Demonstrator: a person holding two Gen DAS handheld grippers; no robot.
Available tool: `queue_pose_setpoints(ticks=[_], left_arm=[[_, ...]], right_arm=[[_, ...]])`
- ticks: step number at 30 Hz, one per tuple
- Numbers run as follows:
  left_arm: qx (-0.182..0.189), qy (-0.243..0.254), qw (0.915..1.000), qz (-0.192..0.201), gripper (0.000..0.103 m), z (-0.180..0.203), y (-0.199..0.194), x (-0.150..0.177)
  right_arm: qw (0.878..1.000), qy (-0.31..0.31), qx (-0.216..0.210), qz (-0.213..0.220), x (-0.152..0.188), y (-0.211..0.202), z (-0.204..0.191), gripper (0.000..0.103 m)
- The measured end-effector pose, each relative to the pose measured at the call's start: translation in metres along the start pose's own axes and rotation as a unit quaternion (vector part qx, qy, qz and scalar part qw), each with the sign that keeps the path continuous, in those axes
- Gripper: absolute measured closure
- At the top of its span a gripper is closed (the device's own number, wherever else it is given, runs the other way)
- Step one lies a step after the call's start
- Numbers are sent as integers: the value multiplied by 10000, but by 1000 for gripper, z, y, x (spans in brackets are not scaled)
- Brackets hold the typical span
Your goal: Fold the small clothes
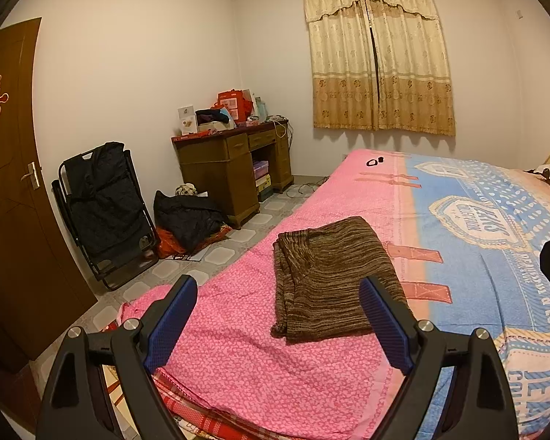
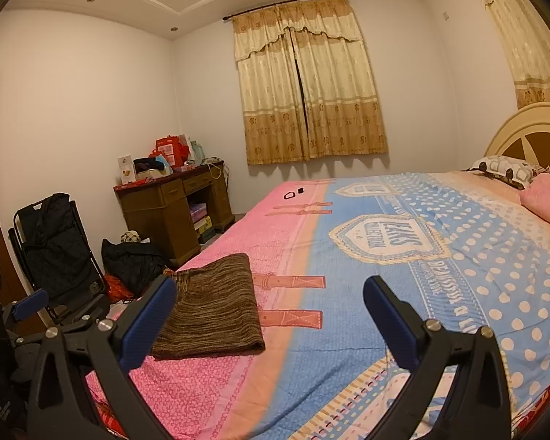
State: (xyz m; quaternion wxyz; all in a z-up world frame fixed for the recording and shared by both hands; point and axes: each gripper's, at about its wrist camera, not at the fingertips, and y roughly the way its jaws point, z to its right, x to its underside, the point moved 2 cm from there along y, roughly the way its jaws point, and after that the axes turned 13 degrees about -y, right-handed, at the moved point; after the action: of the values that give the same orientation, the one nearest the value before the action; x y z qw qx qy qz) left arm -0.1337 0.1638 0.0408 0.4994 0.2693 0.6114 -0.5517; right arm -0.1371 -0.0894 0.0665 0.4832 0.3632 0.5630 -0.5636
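Observation:
A brown striped knit garment [image 1: 330, 278] lies folded into a flat rectangle on the pink part of the bed cover [image 1: 245, 359]. It also shows in the right wrist view [image 2: 212, 308], left of centre. My left gripper [image 1: 278, 293] is open and empty, held above the bed just in front of the garment. My right gripper [image 2: 271, 293] is open and empty, above the blue part of the cover, to the right of the garment. The left gripper's blue pad shows at the left edge of the right wrist view [image 2: 31, 304].
The bed [image 2: 403, 293] fills the right side, with pillows [image 2: 509, 170] and a headboard at the far right. Small dark items [image 2: 293, 192] lie at the bed's far end. A folding chair [image 1: 102, 212], a dark bag [image 1: 187, 220] and a cluttered desk [image 1: 231, 168] stand left of the bed.

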Motion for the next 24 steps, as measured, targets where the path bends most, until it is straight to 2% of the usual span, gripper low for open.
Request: queue_pose_setpoints(ticks=[24], left_arm=[[-70,-59,9999,-126,12,-1,6,4]], right_arm=[[10000,13,14,7,1,0,0,0]])
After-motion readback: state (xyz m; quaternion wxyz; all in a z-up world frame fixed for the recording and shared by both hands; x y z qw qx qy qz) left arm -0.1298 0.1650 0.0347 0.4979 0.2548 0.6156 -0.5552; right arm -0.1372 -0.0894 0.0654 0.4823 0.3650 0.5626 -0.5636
